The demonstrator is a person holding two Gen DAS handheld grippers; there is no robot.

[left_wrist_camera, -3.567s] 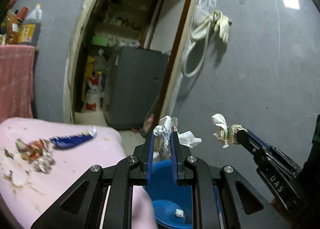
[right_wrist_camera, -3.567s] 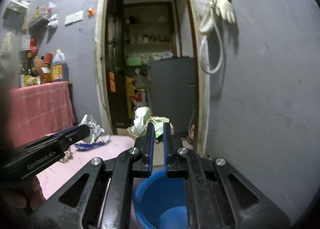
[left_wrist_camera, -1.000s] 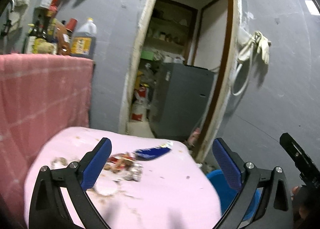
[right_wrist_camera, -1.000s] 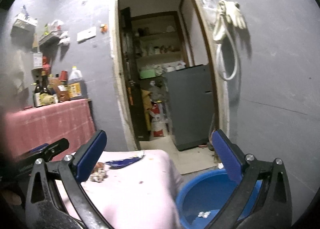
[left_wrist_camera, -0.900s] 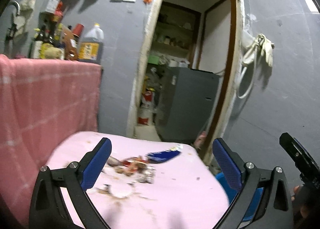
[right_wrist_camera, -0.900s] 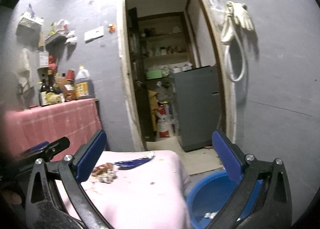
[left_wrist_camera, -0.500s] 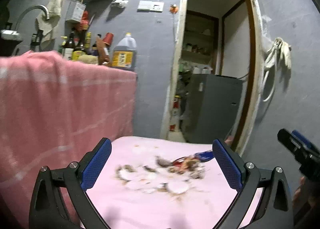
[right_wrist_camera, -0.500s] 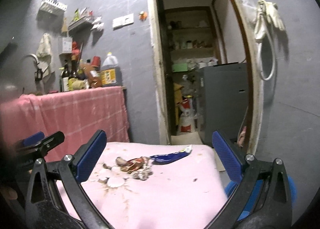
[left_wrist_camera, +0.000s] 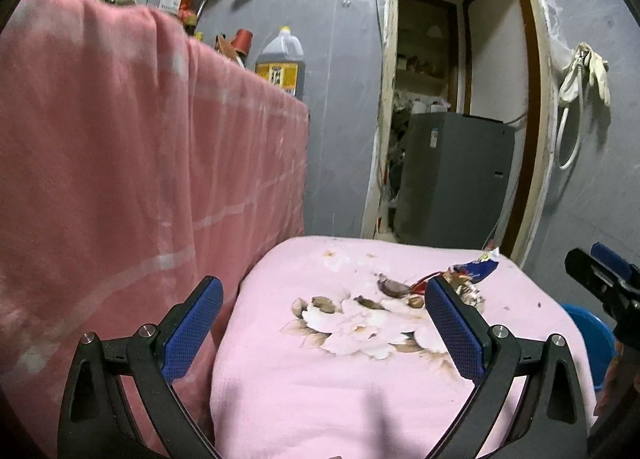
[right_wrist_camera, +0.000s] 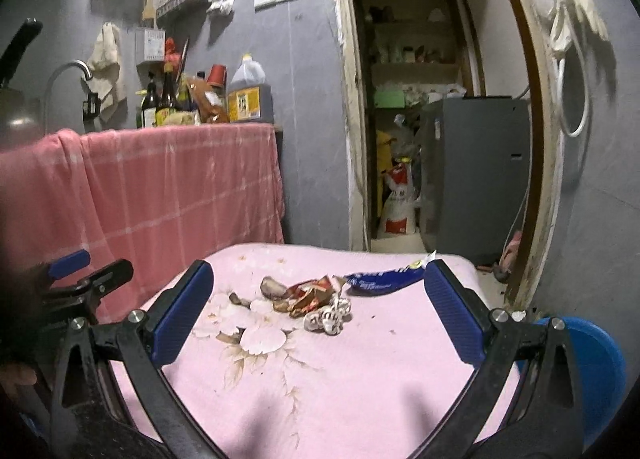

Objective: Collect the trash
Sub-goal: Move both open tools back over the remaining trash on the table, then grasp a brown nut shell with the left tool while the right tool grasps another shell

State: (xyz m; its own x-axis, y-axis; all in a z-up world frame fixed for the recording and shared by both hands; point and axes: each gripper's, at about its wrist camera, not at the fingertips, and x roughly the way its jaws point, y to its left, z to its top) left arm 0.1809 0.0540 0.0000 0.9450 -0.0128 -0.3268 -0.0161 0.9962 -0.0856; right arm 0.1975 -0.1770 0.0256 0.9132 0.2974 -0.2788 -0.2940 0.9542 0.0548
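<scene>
A pink flowered cloth covers a low table (right_wrist_camera: 360, 387). On it lie a crumpled red wrapper (right_wrist_camera: 310, 293), a white crumpled scrap (right_wrist_camera: 328, 319) and a blue wrapper (right_wrist_camera: 380, 281); the blue wrapper also shows in the left wrist view (left_wrist_camera: 478, 269). A blue bin (right_wrist_camera: 596, 371) stands on the floor at the table's right. My left gripper (left_wrist_camera: 320, 331) is open and empty over the table's near left. My right gripper (right_wrist_camera: 318, 315) is open and empty, with the trash pile between its fingers farther ahead.
A counter draped in pink checked cloth (right_wrist_camera: 160, 187) stands at the left, with bottles and an oil jug (right_wrist_camera: 248, 93) on top. An open doorway (right_wrist_camera: 440, 119) ahead shows a grey cabinet (right_wrist_camera: 480, 175). White gloves (right_wrist_camera: 576, 15) hang on the right wall.
Both grippers let go of crumpled paper over the blue bin, opened wide, and swung left toward the table. The trash pile is now nearer and more central.
</scene>
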